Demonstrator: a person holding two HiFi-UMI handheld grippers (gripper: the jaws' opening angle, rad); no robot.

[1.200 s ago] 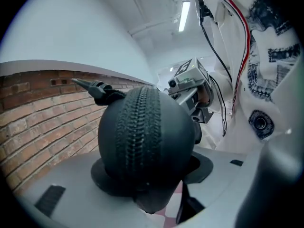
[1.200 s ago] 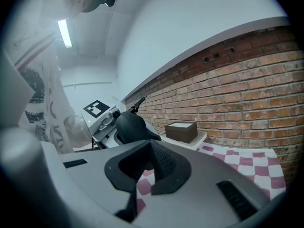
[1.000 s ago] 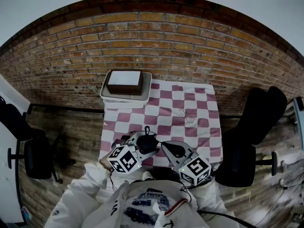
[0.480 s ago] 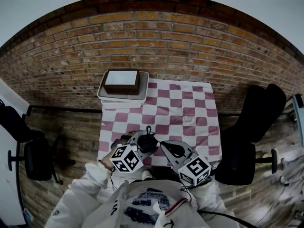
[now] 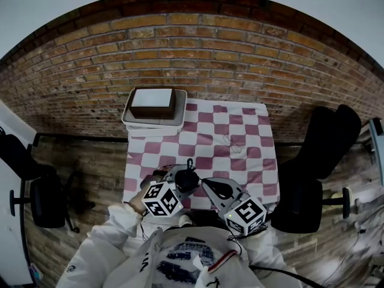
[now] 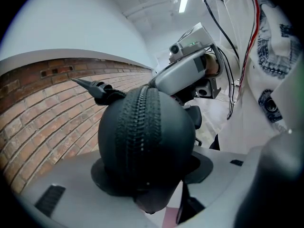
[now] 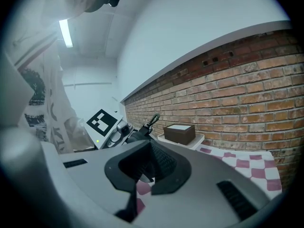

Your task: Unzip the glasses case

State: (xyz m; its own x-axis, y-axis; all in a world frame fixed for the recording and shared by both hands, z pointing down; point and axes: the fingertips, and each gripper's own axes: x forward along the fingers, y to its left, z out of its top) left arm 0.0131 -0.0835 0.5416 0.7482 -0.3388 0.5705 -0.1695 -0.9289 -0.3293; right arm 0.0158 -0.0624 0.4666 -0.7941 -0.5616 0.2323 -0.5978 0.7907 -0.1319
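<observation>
My left tool pinches the glasses case over the surface near edge; zip pull sticks out at 12 o'clock; my right tool, pressed together, sits just at the case's 3 o'clock.

Head view. The table lies at frame centre, with the wall above it. The tray sits on the table's upper left corner, with the box on it. The glasses case lies above the table's lower edge, between the left gripper on its left and the right gripper on its right. The left chair stands at lower left, the right chair at right.
</observation>
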